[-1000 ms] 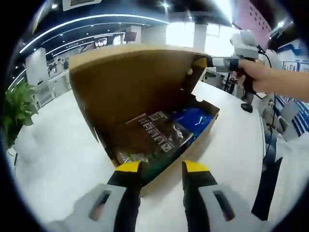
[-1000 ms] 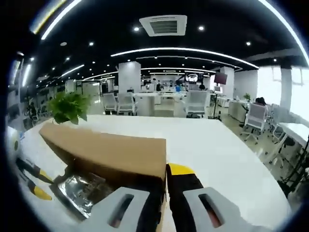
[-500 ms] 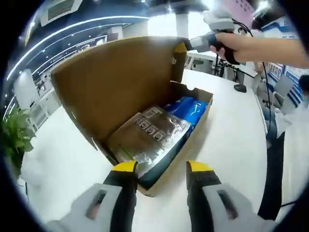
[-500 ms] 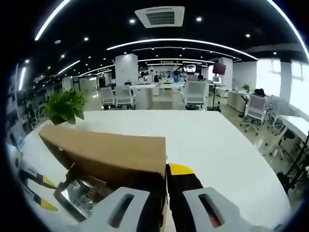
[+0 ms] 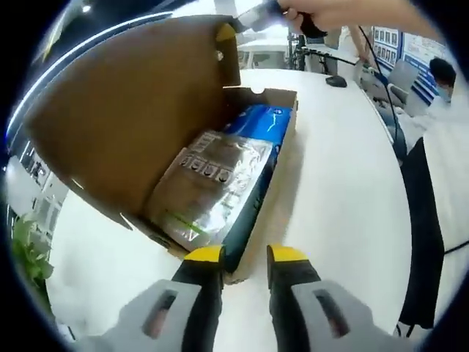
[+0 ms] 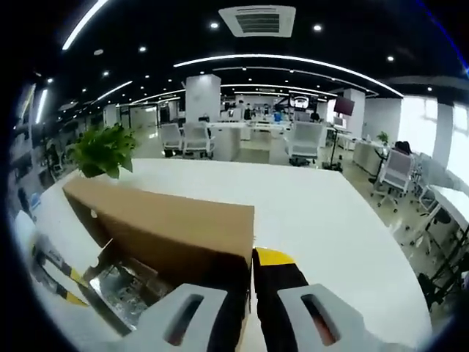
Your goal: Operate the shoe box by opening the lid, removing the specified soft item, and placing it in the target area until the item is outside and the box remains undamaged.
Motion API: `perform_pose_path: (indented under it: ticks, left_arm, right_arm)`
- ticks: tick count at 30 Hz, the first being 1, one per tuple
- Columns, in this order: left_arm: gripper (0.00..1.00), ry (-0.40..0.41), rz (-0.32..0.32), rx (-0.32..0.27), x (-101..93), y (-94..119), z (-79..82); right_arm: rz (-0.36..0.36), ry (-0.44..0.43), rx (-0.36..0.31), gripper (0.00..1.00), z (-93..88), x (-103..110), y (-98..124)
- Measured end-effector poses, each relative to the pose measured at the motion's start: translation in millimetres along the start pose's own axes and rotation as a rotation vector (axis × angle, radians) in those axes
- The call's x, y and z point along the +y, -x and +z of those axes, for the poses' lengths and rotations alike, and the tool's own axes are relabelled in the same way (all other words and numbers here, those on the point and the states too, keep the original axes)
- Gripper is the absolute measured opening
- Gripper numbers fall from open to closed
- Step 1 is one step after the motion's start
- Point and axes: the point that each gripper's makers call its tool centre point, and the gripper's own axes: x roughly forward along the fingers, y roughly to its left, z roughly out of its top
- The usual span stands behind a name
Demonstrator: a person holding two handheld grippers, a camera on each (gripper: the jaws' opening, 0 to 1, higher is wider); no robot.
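1. In the left gripper view, the left gripper [image 5: 243, 258] rises from the bottom centre of the frame, its two yellow-tipped jaws parted by a narrow gap with nothing between them.
2. Its tips sit just at the near corner of the shoe box [image 5: 282, 143], which lies on the white table [image 5: 344, 198]; whether they touch the cardboard cannot be told.
3. The brown lid [image 5: 124, 110] stands raised, filling the upper left of that view.
4. The right gripper [image 5: 236, 23] enters at the top centre of the left gripper view, held by a person's hand [image 5: 344, 11], and its yellow tip pinches the lid's top corner.
5. Inside the open box, a silvery foil pouch [image 5: 209, 187] with printed labels lies toward the near end, in the middle of the frame.
6. A blue soft packet [image 5: 260, 125] lies just beyond it at the far end of the box, touching or partly tucked under the pouch.
7. In the right gripper view, the right gripper [image 6: 249, 275] shows at the bottom centre, its jaws closed on the edge of the lid [image 6: 168, 227], which runs from the centre to the left.
8. Below the lid, at the lower left, the foil pouch [image 6: 124, 286] glints inside the box.
9. A potted plant [image 6: 102, 150] stands at the table's far edge, upper left, with office chairs [image 6: 304, 139] behind.
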Motion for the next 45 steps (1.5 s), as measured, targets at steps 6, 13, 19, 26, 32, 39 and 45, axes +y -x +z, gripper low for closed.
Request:
perform_pose_path:
  ticks: [6,13,19,26,32,39,45]
  left_arm:
    - [0.08,-0.023,-0.038,0.012,-2.1,-6,-0.1]
    - [0.06,-0.034,-0.099,0.005,-4.0,-7,0.0]
    - [0.03,-0.079,-0.198,0.005,-6.9,-7,-0.5]
    - [0.01,-0.165,-0.213,-0.005,-9.6,-8,-1.4]
    - [0.01,-0.17,-0.197,-0.019,-10.0,-10,-1.7]
    - [0.0,-0.141,-0.199,-0.009,-9.2,-10,-1.9]
    - [0.0,-0.164,-0.181,0.002,-10.2,-10,-2.1]
  right_arm:
    - [-0.011,-0.026,0.016,0.0,2.1,-2,-3]
    - [0.003,-0.028,0.034,0.0,3.0,-2,-4]
    - [0.007,-0.027,0.039,0.0,3.8,-2,-6]
    - [0.007,-0.027,0.049,0.0,5.4,-3,-9]
    - [0.01,-0.024,0.055,0.0,7.4,-4,-14]
    - [0.016,-0.037,0.041,0.0,10.3,-7,-23]
    - [0.016,-0.001,0.063,0.0,10.9,-5,-25]
